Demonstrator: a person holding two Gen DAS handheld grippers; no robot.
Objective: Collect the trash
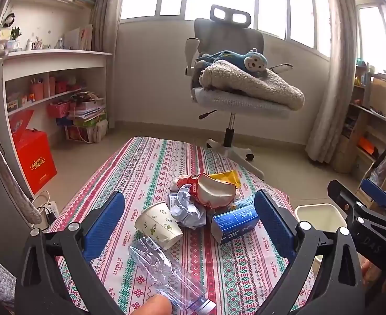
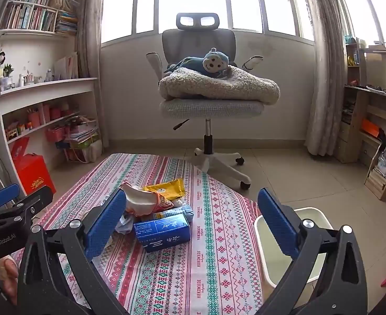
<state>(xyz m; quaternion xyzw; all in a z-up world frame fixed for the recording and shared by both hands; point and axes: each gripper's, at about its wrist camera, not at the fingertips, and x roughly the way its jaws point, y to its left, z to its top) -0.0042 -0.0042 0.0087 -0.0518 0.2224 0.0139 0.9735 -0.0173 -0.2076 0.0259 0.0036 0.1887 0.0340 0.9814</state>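
Observation:
Trash lies in a heap on the patterned tablecloth (image 1: pixel 145 162): a paper cup (image 1: pixel 157 224) on its side, a clear plastic bottle (image 1: pixel 166 273), crumpled paper (image 1: pixel 186 207), a red snack bag (image 1: pixel 213 190), a yellow wrapper (image 1: pixel 225 177) and a blue box (image 1: pixel 234 221). My left gripper (image 1: pixel 190 219) hangs open above the heap, holding nothing. In the right wrist view the blue box (image 2: pixel 162 229), snack bag (image 2: pixel 147 200) and yellow wrapper (image 2: pixel 168 187) lie left of centre. My right gripper (image 2: pixel 193 216) is open and empty over the table's right side. A white bin (image 2: pixel 316 216) stands right of the table.
An office chair (image 2: pixel 208 99) with a fleece blanket and a blue plush monkey stands beyond the table. Bookshelves (image 1: pixel 48 60) and a red box (image 1: pixel 36 160) are at the left, wooden shelves (image 2: pixel 371 120) at the right. A power strip (image 1: pixel 51 208) lies on the floor.

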